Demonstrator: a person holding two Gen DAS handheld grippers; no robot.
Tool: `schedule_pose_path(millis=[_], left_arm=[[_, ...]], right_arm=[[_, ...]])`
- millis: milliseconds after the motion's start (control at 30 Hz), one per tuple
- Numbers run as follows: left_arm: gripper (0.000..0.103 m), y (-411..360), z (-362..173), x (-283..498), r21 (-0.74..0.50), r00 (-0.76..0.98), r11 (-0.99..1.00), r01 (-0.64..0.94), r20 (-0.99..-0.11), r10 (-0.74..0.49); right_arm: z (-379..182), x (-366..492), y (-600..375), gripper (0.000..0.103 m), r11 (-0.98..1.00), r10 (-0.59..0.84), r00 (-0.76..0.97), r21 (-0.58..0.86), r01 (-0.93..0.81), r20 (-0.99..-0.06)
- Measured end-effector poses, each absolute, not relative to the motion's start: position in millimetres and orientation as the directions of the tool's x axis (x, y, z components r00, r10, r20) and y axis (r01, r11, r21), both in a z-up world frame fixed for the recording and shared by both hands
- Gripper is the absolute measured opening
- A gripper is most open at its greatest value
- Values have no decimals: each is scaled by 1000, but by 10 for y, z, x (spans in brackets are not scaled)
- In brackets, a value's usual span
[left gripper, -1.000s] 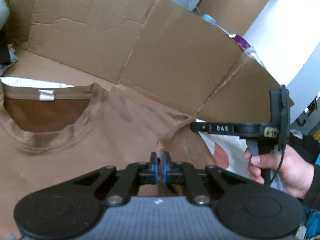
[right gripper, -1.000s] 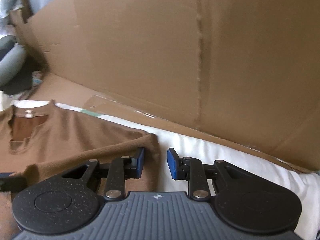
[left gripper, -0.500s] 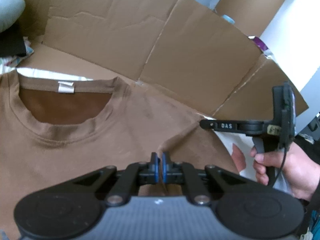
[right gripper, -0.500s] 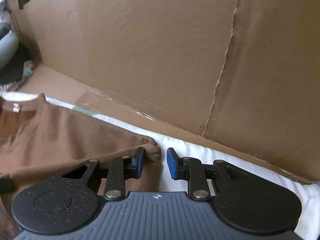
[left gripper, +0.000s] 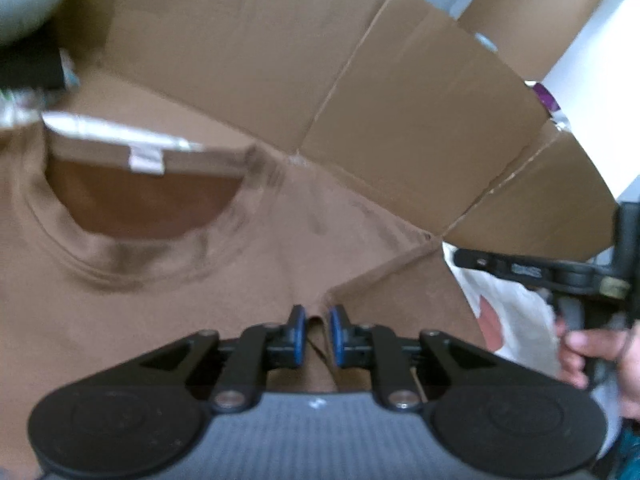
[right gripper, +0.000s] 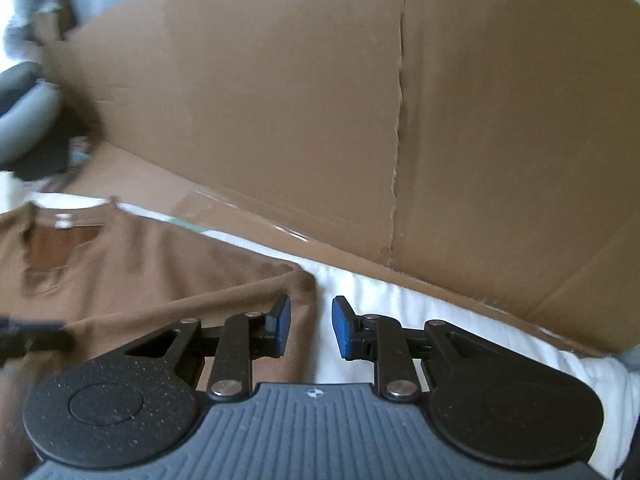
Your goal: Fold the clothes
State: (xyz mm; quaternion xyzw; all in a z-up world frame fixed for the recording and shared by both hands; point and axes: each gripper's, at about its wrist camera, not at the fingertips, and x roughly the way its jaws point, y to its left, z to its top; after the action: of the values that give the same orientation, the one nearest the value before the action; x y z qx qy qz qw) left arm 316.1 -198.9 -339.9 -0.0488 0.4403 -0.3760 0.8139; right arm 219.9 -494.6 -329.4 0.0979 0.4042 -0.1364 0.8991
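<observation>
A brown T-shirt (left gripper: 160, 300) lies flat, its neck opening and white label (left gripper: 146, 160) at the upper left. Its sleeve (left gripper: 400, 300) is folded inward over the body. My left gripper (left gripper: 318, 328) hovers low over the sleeve's crease; its jaws are opening, and a small ridge of brown cloth stands loose between the pads. In the right wrist view the T-shirt (right gripper: 140, 272) fills the lower left. My right gripper (right gripper: 308, 326) is open just above the sleeve's outer end, holding nothing. The left wrist view shows the right gripper (left gripper: 560, 272) side-on at the far right, held by a hand (left gripper: 592, 356).
A tall cardboard wall (right gripper: 280, 120) stands right behind the shirt, and it bends around the far side (left gripper: 400, 140). A white sheet (right gripper: 440, 308) covers the surface to the right of the shirt. Grey and dark items (right gripper: 24, 120) lie at the far left.
My left gripper's jaws were pinched shut on the cloth fold and now stand apart from it. The right gripper stays open over the sleeve end, with its view swung a little.
</observation>
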Motion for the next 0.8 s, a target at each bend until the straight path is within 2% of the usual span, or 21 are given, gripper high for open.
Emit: schedule_pose_path(millis=[133,267,533,633,800], left_arm=[[14,-1980,-3297,3068,-397,344,708,584,-669,-659],[14,-2058,-3244,2991,-388,329,688,613,-667,-669],[14,-2328,-3463,3013,-353,307,707,613,-718,-625],[9,-2346,-3551,3064,-342,308,725,598,-737,-602],[14,-2291,-3533,2895,-299,316,713,634,-742,-592]], right_arm=[[-3192,2005,-4824,26,967,-101,667,86,242,-738],[-3269,1913,-4725,18,971,-60,646,106,216,-761],[-3484,1651,-4623,17,966,-20,605,141,218,-796],[-3485,1517,-4605,17,959,-8,603,164,230,-798],[-3461,1308,-4548,17,953,-8,597,176,248,-802]])
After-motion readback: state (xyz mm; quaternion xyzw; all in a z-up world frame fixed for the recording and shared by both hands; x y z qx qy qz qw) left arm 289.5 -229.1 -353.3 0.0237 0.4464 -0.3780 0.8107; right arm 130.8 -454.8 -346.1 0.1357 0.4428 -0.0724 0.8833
